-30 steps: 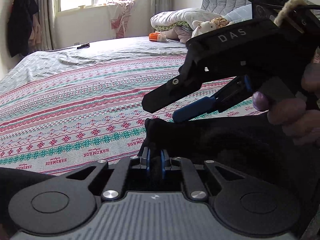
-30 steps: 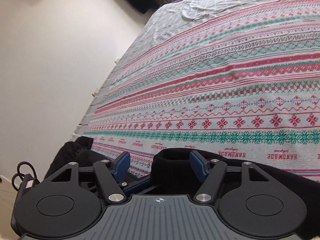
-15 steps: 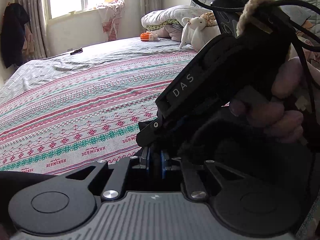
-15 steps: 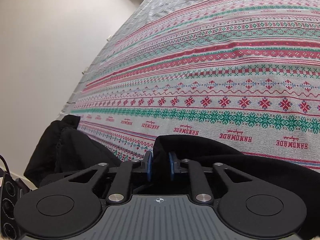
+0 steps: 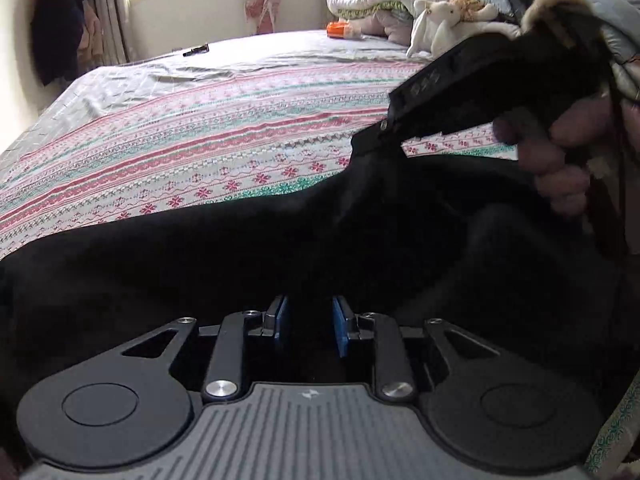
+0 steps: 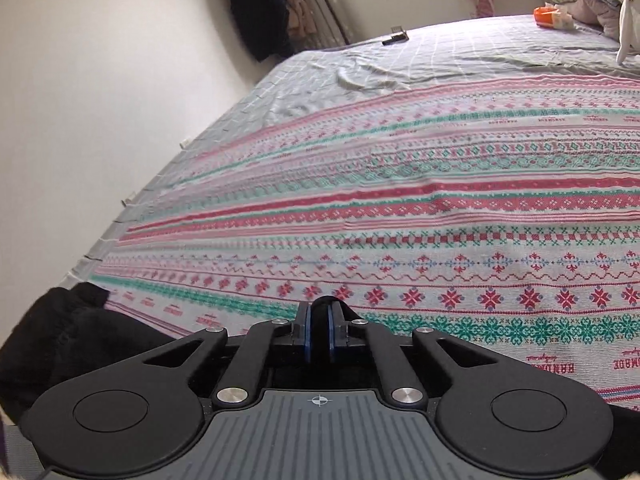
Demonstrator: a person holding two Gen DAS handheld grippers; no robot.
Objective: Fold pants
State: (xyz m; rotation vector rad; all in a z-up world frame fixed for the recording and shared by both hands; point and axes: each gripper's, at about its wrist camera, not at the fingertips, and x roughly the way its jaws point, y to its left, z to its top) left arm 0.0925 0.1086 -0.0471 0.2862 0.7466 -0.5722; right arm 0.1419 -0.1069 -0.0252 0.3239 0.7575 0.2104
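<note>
The black pants (image 5: pixel 240 256) lie stretched across the near edge of the patterned bed. My left gripper (image 5: pixel 308 326) has its blue pads a small gap apart with black cloth between them. In the left wrist view my right gripper (image 5: pixel 376 136) is up to the right, shut on a fold of the pants and lifting it. In the right wrist view my right gripper (image 6: pixel 319 330) has its pads closed on a black fold of the pants (image 6: pixel 324 306). More pants cloth (image 6: pixel 64 344) bunches at lower left.
The bedspread (image 6: pixel 440 208) is striped in red, green and white, with a grey sheet beyond. Pillows and a stuffed toy (image 5: pixel 436 20) sit at the head. A small dark object (image 5: pixel 196 50) lies on the sheet. A wall (image 6: pixel 100 100) borders the bed's left.
My right gripper shut on a fold of the pants and lifted it up and away. My left gripper's pads have opened a little on the cloth. The pants are now stretched out wider.
</note>
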